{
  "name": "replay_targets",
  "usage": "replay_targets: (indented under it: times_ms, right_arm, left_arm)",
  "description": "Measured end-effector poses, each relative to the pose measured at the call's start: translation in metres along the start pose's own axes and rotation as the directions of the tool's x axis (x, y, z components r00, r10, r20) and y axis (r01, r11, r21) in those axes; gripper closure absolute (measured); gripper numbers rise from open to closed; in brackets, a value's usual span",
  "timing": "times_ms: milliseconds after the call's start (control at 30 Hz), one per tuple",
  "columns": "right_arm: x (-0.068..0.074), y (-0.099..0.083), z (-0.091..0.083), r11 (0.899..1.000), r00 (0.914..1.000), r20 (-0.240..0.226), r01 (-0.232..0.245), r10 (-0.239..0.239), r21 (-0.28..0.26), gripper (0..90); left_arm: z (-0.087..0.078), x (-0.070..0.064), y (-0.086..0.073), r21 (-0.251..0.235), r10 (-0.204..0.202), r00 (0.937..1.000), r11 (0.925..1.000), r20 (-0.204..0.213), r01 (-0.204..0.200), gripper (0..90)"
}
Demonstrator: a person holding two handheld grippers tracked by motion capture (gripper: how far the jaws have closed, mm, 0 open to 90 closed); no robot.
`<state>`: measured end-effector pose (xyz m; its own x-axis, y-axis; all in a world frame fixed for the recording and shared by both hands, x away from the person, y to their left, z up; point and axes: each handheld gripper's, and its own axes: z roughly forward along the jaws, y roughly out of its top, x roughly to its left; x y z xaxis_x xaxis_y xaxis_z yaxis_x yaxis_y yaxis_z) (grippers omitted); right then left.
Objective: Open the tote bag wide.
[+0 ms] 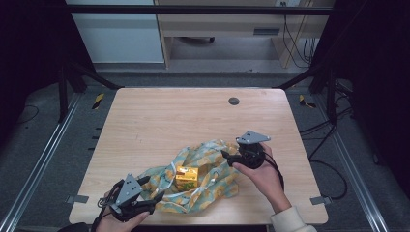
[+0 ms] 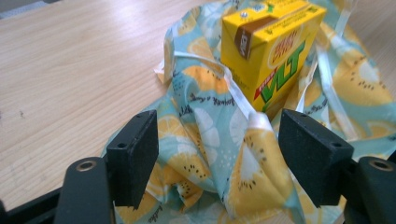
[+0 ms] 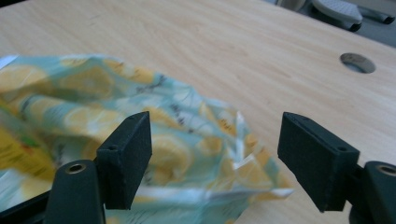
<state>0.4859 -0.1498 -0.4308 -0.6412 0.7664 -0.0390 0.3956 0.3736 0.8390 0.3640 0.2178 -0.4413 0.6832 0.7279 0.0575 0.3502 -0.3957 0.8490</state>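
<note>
A yellow drink carton [image 1: 186,177] [image 2: 271,51] stands upright on a crumpled cloth [image 1: 203,174] [image 2: 219,154] [image 3: 140,135] printed with lemons on pale blue. The cloth lies on the near half of the wooden table [image 1: 183,121]. My left gripper [image 1: 145,197] [image 2: 219,158] is open at the cloth's near-left corner, with a raised fold between its jaws. My right gripper [image 1: 228,158] [image 3: 215,158] is open at the cloth's right corner, its jaws on either side of the fabric edge without pinching it.
A round grommet hole [image 1: 234,101] [image 3: 357,62] sits near the table's far edge. Bare wood stretches across the far half. Black frame posts and cables stand beyond the table's sides.
</note>
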Motion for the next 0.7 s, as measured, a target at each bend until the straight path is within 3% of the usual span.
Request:
replay_targets:
  times_ms: [167, 300, 500, 700]
  right_arm:
    - [0.013, -0.013, -0.003, 0.999, 0.9995, -0.027, 0.017, -0.016, 0.036, 24.2]
    - [0.025, -0.021, -0.004, 0.997, 0.998, -0.055, 0.035, -0.031, 0.065, 22.3]
    - [0.037, -0.027, -0.005, 0.993, 0.9955, -0.074, 0.066, -0.059, 0.093, 23.5]
    - [0.042, -0.036, -0.002, 0.988, 0.9928, -0.087, 0.093, -0.083, 0.125, 24.8]
  left_arm:
    - [0.001, 0.006, 0.009, -0.019, -0.014, 0.9996, 0.9997, -0.025, 0.014, 29.4]
    - [0.004, 0.014, 0.021, -0.004, 0.004, 0.9969, 1.0, -0.078, -0.005, 29.5]
    - [0.019, 0.031, 0.039, 0.018, 0.003, 0.9936, 0.9998, -0.113, -0.001, 30.1]
    - [0.044, 0.037, 0.031, 0.067, 0.011, 0.9902, 0.9977, -0.139, -0.002, 30.3]
